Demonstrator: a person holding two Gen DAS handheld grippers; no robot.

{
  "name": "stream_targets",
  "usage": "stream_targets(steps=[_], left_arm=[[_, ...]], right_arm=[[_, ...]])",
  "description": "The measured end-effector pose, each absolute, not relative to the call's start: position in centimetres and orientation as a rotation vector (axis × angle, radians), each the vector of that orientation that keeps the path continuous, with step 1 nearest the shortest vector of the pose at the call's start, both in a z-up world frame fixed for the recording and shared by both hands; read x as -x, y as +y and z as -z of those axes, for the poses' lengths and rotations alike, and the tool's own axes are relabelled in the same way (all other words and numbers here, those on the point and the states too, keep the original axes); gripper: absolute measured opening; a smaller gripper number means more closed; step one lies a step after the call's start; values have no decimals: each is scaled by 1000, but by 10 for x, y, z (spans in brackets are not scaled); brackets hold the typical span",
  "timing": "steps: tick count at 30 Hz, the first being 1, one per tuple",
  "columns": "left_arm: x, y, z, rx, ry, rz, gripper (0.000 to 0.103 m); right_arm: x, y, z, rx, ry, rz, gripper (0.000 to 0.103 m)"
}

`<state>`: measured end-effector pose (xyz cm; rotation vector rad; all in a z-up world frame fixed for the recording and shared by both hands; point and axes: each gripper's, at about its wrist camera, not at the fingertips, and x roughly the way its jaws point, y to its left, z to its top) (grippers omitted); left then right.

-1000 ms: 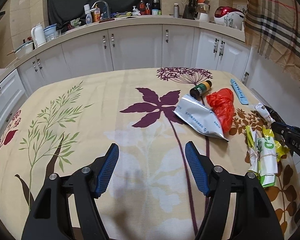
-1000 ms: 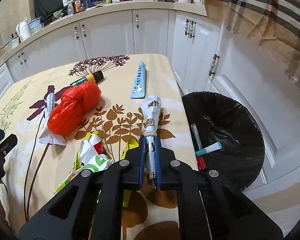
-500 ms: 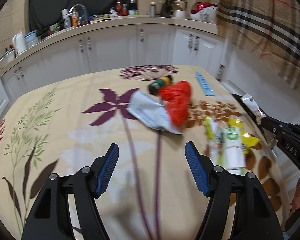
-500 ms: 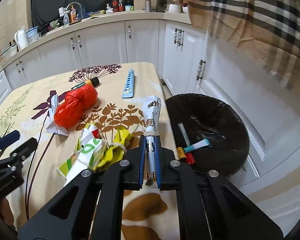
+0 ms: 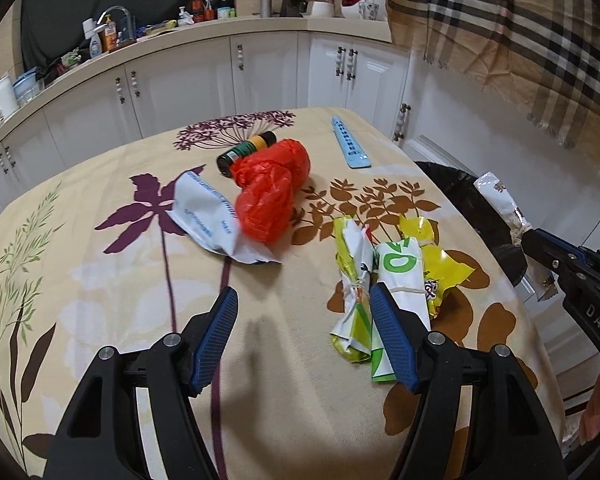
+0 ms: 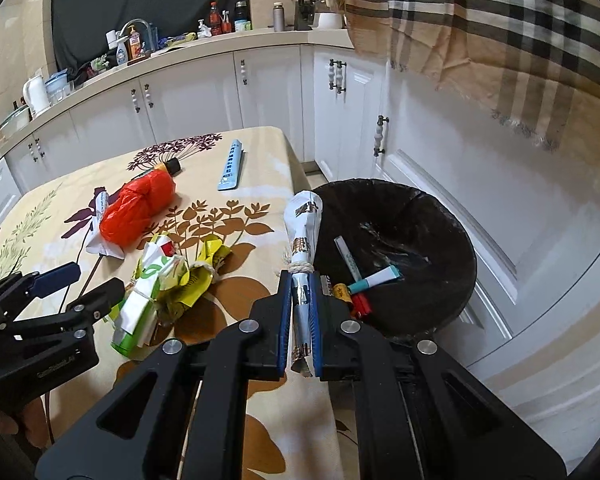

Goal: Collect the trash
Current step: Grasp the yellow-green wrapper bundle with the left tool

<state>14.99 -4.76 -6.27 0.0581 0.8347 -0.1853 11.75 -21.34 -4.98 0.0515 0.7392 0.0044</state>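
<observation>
My right gripper (image 6: 300,312) is clamped tight on a rolled white wrapper (image 6: 305,224) tied with string, the roll sticking out forward past the jaws, its far end over the table edge beside the black trash bin (image 6: 440,216). Bin sits on the floor just right of the table; inside it a few bits already: a white stick, a teal-tipped tube (image 6: 376,280), something red and yellow at the near rim.

My left gripper (image 5: 302,322) is partly open with its jaws closing slightly, nothing between them but tablecloth. Its right pad (image 5: 392,340) is in front of the green-and-white wrapper bundle (image 5: 380,280), contact unclear. Yellow wrapper (image 5: 440,264) is touching that bundle on its right.

Further out on the floral tablecloth (image 5: 100,280): a white pouch with blue print (image 5: 208,216), a crumpled red plastic bag (image 5: 272,188) lying partly on it, a dark bottle with a yellow band (image 5: 246,150) on its side just behind the bag, and a light blue strip (image 5: 350,148) near the far right edge.

Beyond: white cabinets (image 5: 188,88), cluttered counter. Plaid cloth (image 5: 520,40) hangs top right.
</observation>
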Motion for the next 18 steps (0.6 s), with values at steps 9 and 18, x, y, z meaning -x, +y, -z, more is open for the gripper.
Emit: stream_targets(steps=[9, 18], left_arm=[[-153, -54, 69, -67, 866, 233, 42], [-149, -64, 69, -87, 857, 288, 15]], right_arm=[[-117, -217, 53, -64, 740, -9, 9], [-118, -216, 53, -66, 740, -11, 9]])
